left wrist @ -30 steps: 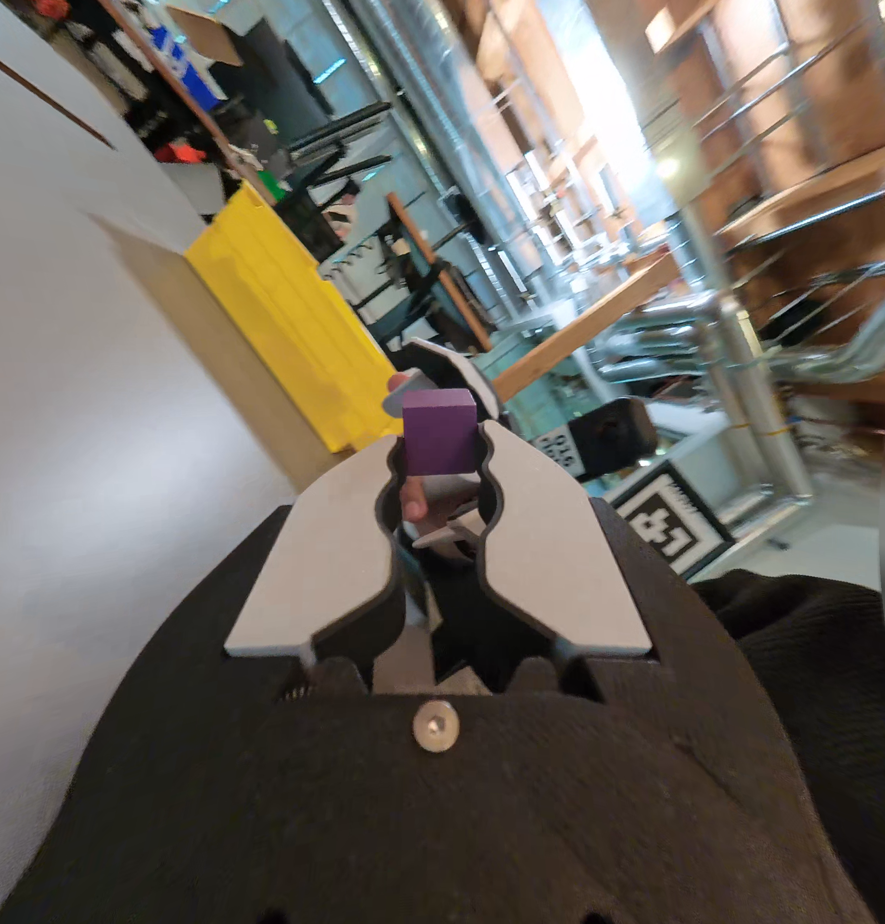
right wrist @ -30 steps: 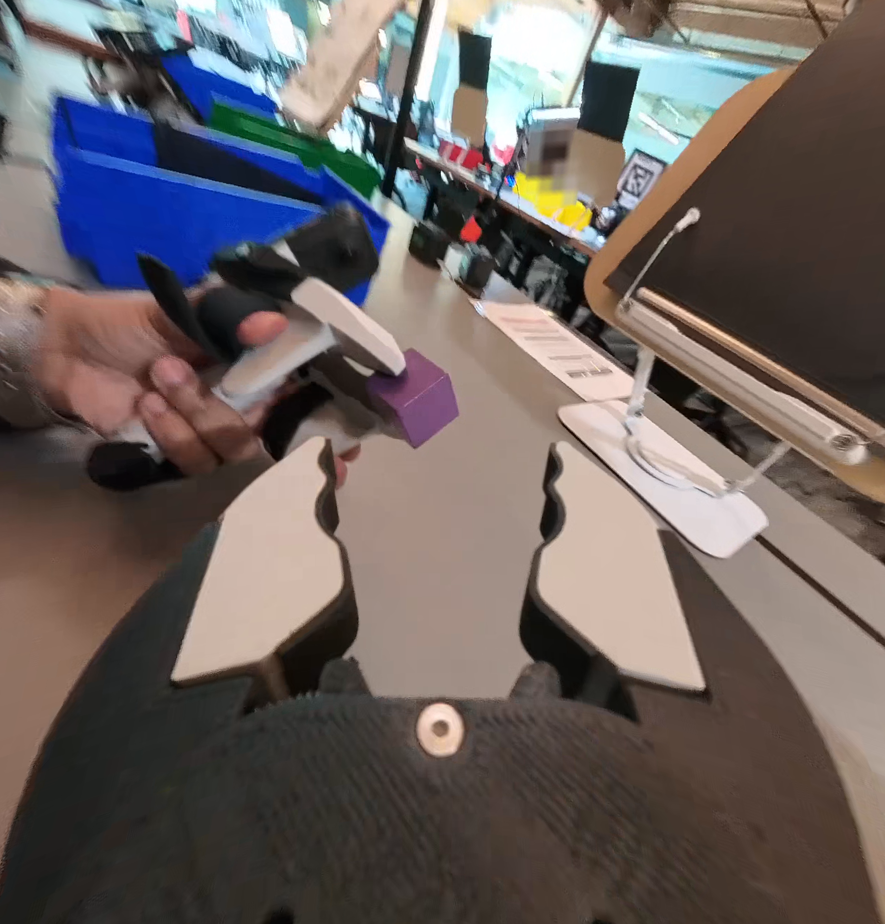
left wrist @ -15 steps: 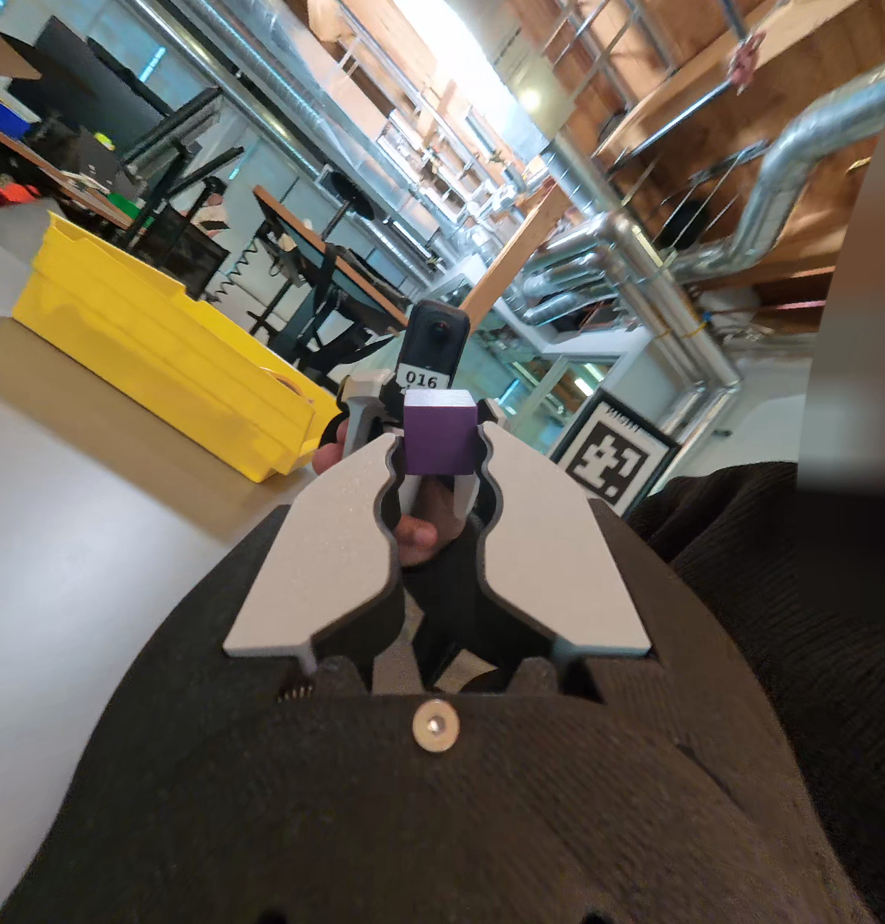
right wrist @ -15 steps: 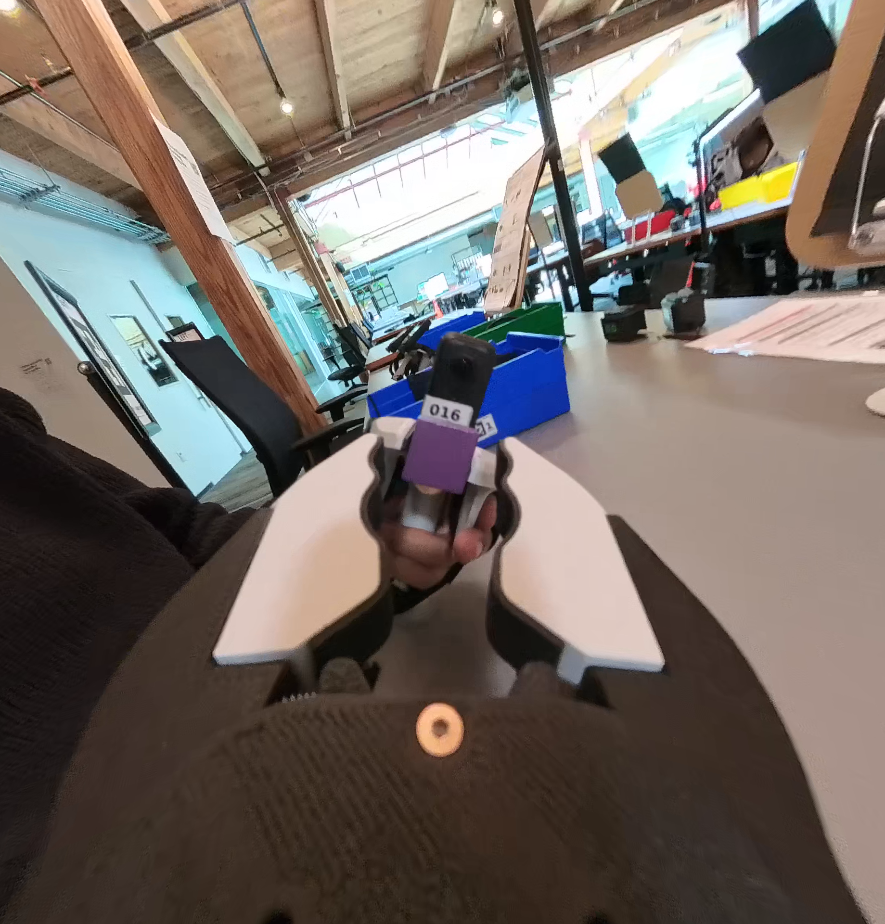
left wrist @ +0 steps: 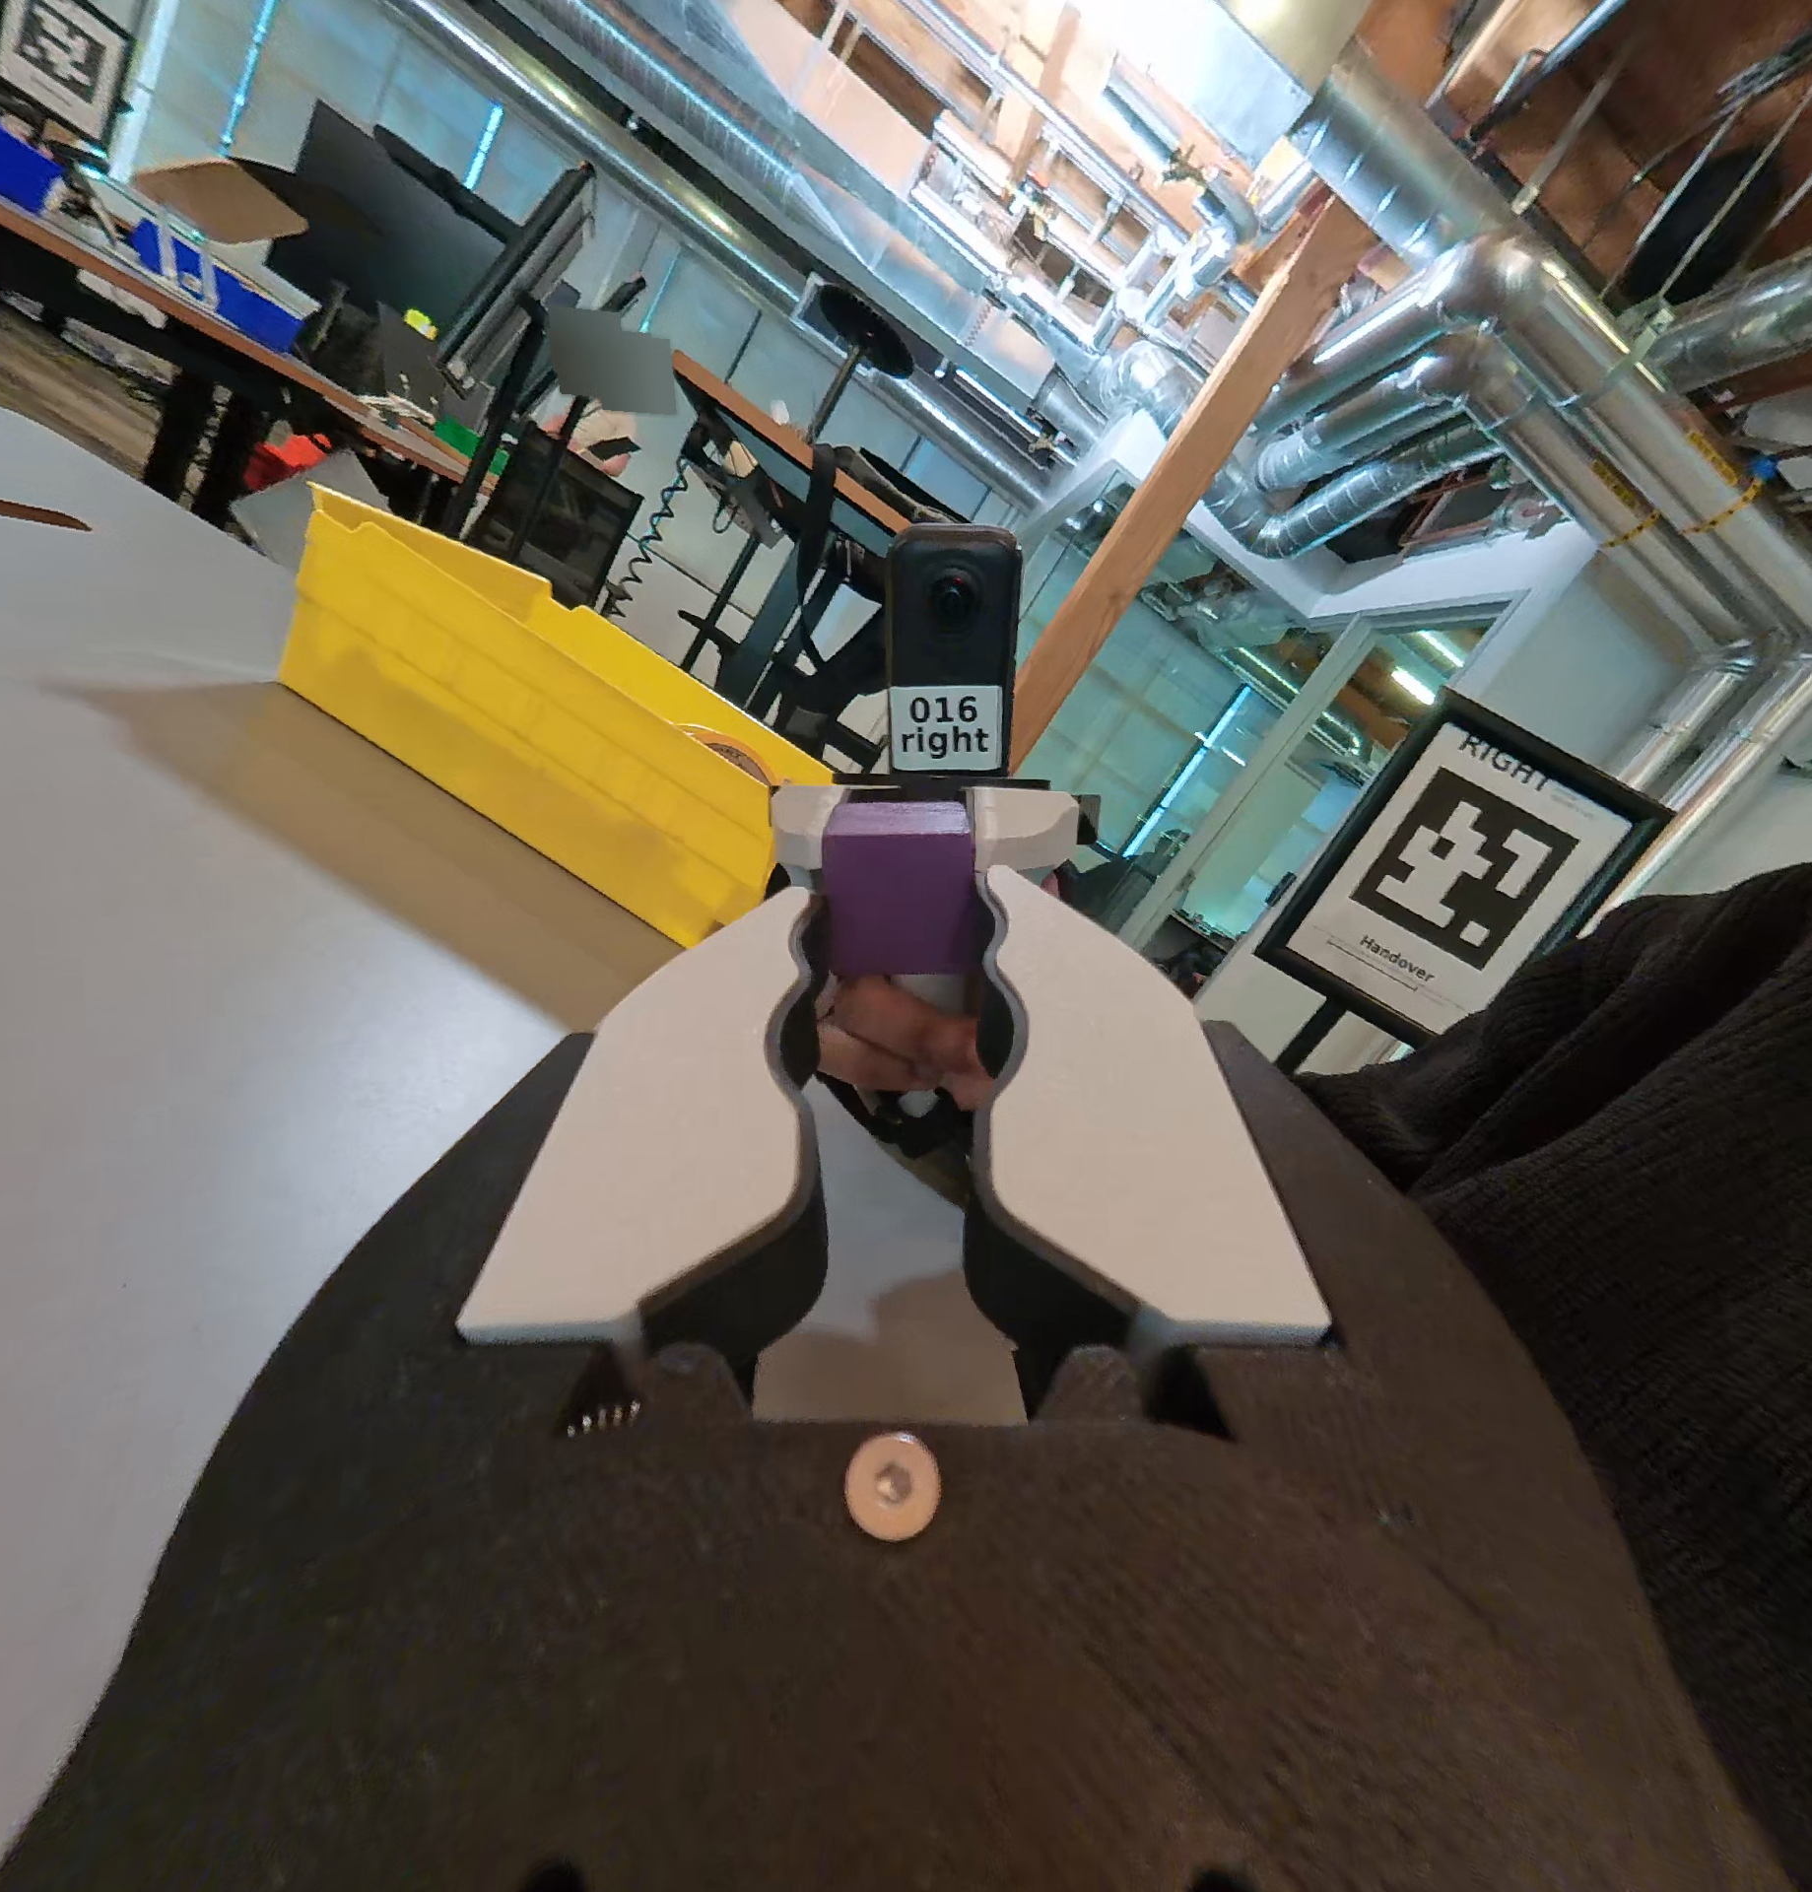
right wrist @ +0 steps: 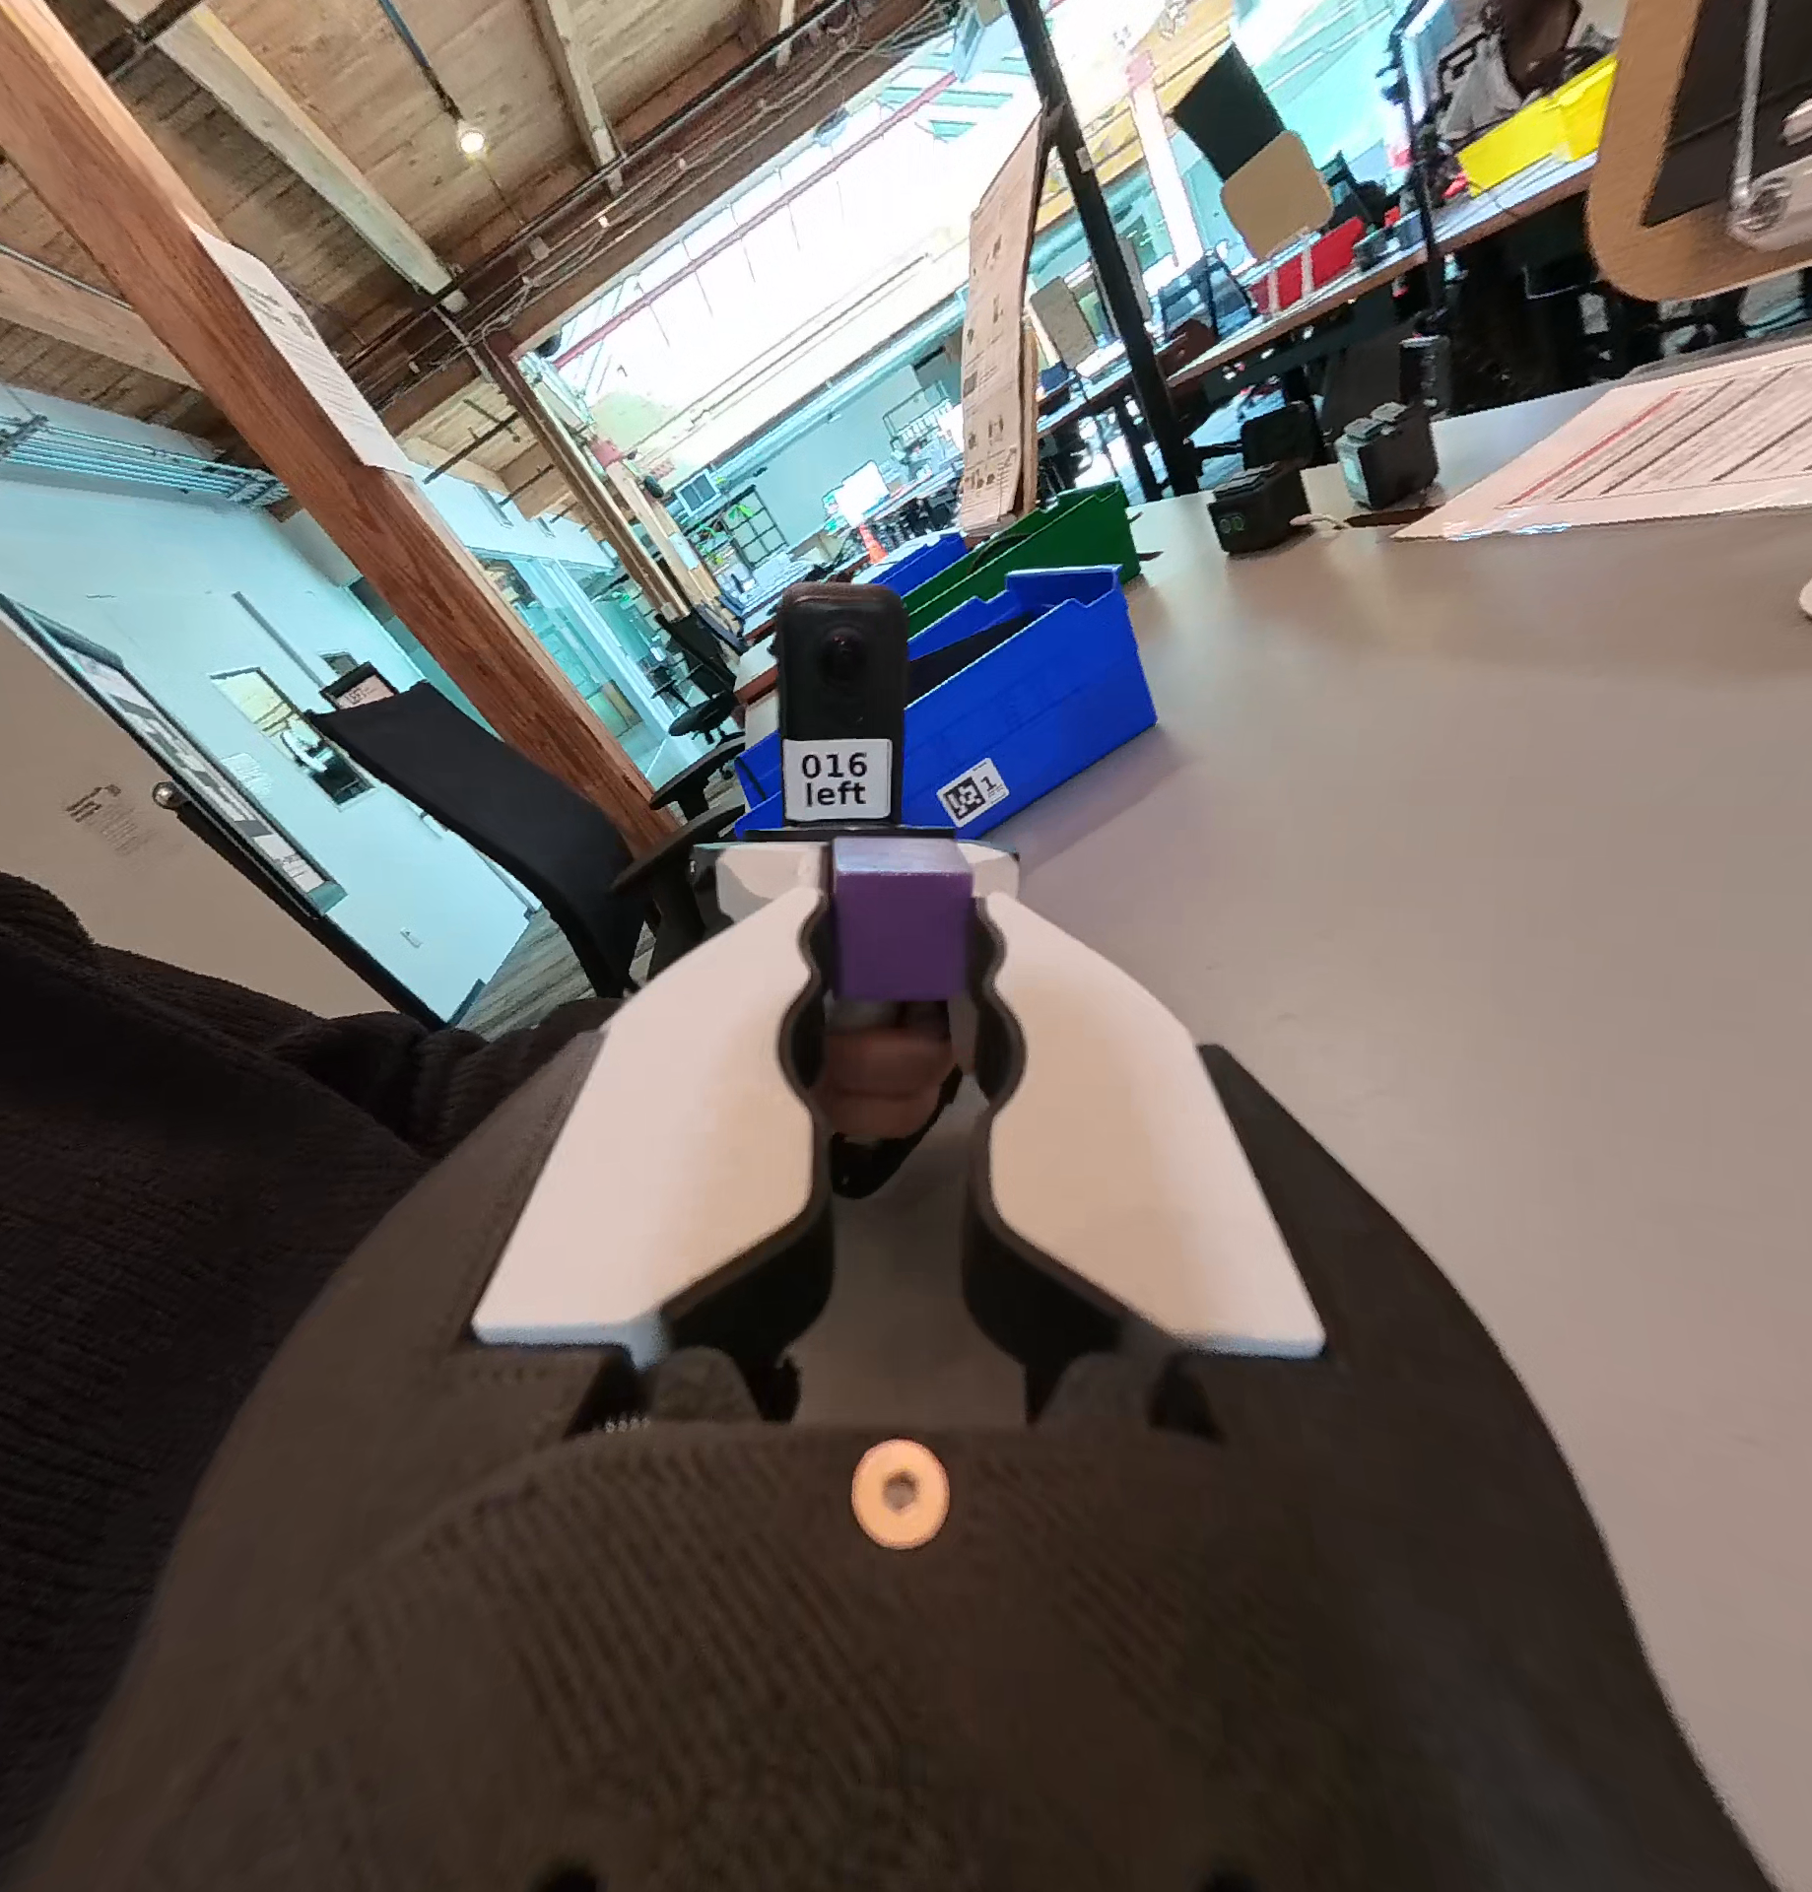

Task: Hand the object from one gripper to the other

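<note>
A purple cube (left wrist: 901,911) is held in the air above the grey table (left wrist: 216,973), between both grippers, which face each other tip to tip. My left gripper (left wrist: 899,916) is shut on it from the near side in the left wrist view. The right gripper's grey fingers (left wrist: 1024,831) flank the cube's far end, under its black camera (left wrist: 951,625). In the right wrist view my right gripper (right wrist: 896,927) is shut on the same cube (right wrist: 896,937). The left gripper's fingers (right wrist: 768,880) show behind it. A hand shows below the cube.
A yellow bin (left wrist: 533,696) stands on the table behind the cube. A framed marker sign (left wrist: 1454,870) stands at right. In the right wrist view there are a blue bin (right wrist: 1024,706), a green bin (right wrist: 1035,532), small black devices (right wrist: 1260,507), a paper sheet (right wrist: 1649,461) and a black chair (right wrist: 492,799). My left and right fingertips are right by each other.
The right gripper came in head-on to the cube and narrowed its jaws from wide open until they closed on it. The left gripper kept hold and levelled out.
</note>
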Motion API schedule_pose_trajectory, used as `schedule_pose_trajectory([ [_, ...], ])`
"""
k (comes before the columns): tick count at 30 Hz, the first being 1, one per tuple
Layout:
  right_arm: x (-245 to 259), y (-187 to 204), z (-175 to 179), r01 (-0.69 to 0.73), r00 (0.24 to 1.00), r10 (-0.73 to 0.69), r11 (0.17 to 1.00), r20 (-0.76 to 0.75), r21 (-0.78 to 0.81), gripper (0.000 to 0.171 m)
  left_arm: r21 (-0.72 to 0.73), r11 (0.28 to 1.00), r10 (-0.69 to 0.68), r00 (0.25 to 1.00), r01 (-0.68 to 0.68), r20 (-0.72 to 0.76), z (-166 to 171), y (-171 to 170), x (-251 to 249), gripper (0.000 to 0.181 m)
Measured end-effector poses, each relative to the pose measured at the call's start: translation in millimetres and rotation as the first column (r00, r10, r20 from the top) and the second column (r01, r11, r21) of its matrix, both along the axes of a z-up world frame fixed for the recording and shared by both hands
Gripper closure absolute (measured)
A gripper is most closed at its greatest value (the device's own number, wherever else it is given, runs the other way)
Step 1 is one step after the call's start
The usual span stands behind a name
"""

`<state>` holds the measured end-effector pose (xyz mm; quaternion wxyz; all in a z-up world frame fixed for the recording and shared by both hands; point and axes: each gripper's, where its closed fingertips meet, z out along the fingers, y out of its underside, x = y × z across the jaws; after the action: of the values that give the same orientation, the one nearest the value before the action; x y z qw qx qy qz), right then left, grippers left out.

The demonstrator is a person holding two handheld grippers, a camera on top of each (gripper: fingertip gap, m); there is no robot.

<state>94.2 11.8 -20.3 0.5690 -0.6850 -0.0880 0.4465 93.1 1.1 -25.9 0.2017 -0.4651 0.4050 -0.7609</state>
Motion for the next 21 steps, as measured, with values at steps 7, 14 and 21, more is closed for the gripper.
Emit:
schedule_pose_trajectory([
  [7, 46.0, 9.1, -2.3, 0.257, 0.964, -0.257, 0.966, 0.074, 0.010, 0.146, -0.055, 0.994, 0.088, 0.994, -0.092, -0.064, -8.5, 18.0, 5.2, 0.138],
  [14, 47.1, 11.4, -13.3, 0.354, 0.716, -0.413, 0.910, 0.562, 0.218, 0.146, -0.258, 0.966, -0.015, 0.992, -0.017, -0.123, -17.7, 15.2, 10.3, 0.133],
  [21, 21.7, 12.3, -52.9, 0.178, 0.300, -0.318, 0.945, 0.899, 0.275, 0.146, -0.209, 0.976, 0.010, 0.962, -0.069, -0.273, -42.6, 20.3, 15.3, 0.126],
])
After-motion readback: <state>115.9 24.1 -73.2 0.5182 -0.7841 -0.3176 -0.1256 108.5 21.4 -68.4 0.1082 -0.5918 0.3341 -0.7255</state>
